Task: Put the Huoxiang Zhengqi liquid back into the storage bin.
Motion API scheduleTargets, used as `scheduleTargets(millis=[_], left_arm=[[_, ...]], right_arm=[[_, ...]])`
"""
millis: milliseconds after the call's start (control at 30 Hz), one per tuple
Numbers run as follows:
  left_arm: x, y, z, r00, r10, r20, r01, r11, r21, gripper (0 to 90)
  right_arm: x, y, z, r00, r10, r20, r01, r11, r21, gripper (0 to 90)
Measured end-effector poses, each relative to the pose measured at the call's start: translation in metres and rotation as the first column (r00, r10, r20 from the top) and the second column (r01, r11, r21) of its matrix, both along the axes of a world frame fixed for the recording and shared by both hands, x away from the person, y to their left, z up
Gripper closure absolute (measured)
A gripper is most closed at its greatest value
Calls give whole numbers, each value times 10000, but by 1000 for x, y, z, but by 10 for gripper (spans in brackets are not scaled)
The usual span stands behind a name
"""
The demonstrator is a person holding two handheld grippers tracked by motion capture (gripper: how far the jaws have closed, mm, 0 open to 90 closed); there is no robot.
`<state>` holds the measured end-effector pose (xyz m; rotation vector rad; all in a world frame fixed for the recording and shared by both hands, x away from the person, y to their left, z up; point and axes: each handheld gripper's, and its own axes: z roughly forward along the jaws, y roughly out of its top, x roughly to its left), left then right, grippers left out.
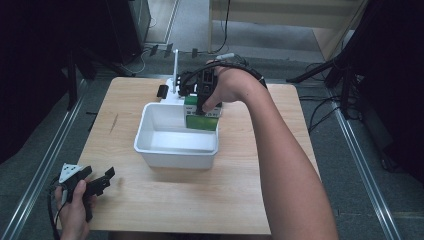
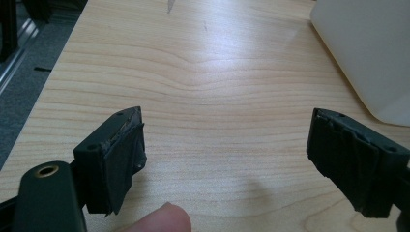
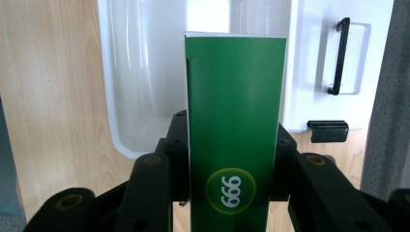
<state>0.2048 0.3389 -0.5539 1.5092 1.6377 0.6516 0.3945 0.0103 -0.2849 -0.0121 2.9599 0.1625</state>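
A green carton (image 1: 201, 120) (image 3: 235, 130) with a round "999" mark hangs over the far right corner of the white tub (image 1: 150, 152). My right gripper (image 1: 202, 106) (image 3: 231, 154) is shut on the carton, its jaws pressing on both sides. In the right gripper view the tub (image 3: 140, 77) lies below and beyond the carton. My left gripper (image 1: 102, 181) (image 2: 227, 159) rests near the table's front left corner, held by a hand, with its jaws wide open over bare wood. A fingertip (image 2: 162, 221) shows below them.
The wooden table (image 1: 150, 200) has bare wood in front of and left of the tub. A white lid (image 3: 338, 58) with a black handle and a black clip lies behind the tub. Metal rails run along both sides of the table, and cables and stands lie on the floor beyond.
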Motion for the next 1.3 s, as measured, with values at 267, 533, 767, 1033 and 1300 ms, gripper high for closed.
scheduleTargets(millis=[267,533,767,1033,1300], left_arm=[[0,0,0,10000,-28,19,28,10000,31,145],[0,0,0,10000,-28,30,28,10000,20,145],[0,0,0,10000,-32,-3,32,10000,-3,145],[0,0,0,10000,-52,-19,52,10000,15,145],[-1,0,0,10000,-95,-16,95,10000,3,145]], right_arm=[[3,5,-16,9998,193,-40,-193,9998,-75,643],[8,7,-36,9995,240,-218,-244,9995,-216,643],[15,7,-53,9993,109,-370,-116,9997,-191,643],[18,9,-68,9989,75,-472,-89,9995,-294,642],[23,10,-86,9982,28,-594,-49,9994,-342,642]])
